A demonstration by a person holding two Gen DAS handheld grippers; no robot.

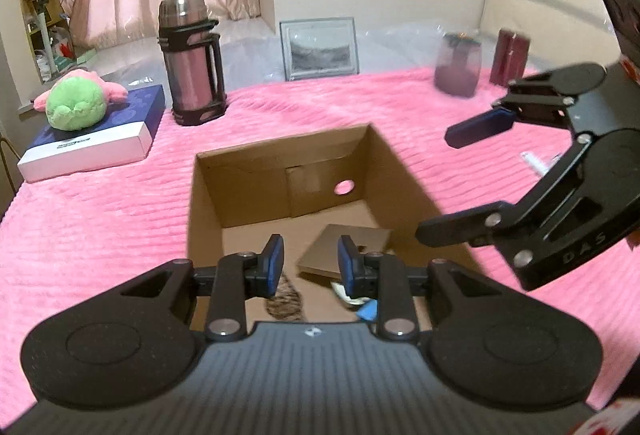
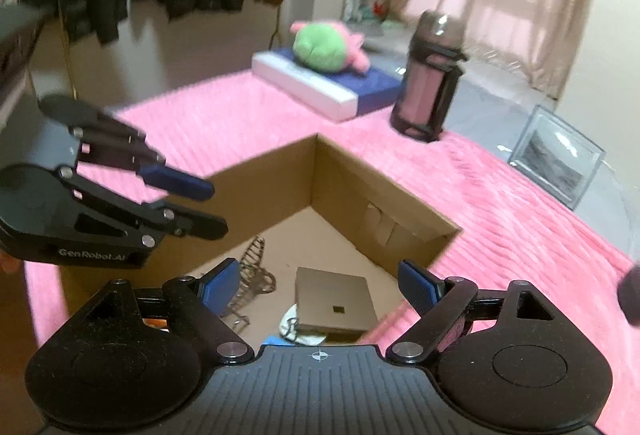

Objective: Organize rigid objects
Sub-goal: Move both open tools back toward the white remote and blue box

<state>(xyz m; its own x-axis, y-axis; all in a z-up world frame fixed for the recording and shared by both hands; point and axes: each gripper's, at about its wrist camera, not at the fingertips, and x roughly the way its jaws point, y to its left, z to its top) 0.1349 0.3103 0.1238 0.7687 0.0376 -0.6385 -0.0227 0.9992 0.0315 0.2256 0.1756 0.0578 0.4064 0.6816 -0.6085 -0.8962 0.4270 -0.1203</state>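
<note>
An open cardboard box (image 1: 280, 159) (image 2: 360, 171) sits on the pink blanket. On its floor lie a flat tan square box (image 1: 352, 239) (image 2: 336, 299), a wire rack (image 2: 256, 271) and some small items. My left gripper (image 1: 311, 263) (image 2: 208, 207) hovers over the box's near side, its blue pads close together with nothing between them. My right gripper (image 2: 320, 283) (image 1: 438, 185) hangs above the box's right side, jaws wide apart and empty. A steel thermos flask (image 1: 192, 63) (image 2: 432, 79) and a picture frame (image 1: 320, 49) (image 2: 556, 159) stand behind the box.
A green and pink plush toy (image 1: 76, 103) (image 2: 324, 47) lies on a blue and white flat box (image 1: 96, 139) at the blanket's left. A dark purple jar (image 1: 458, 65) and a dark red case (image 1: 512, 55) stand at the back right. Clear plastic sheeting covers the area behind.
</note>
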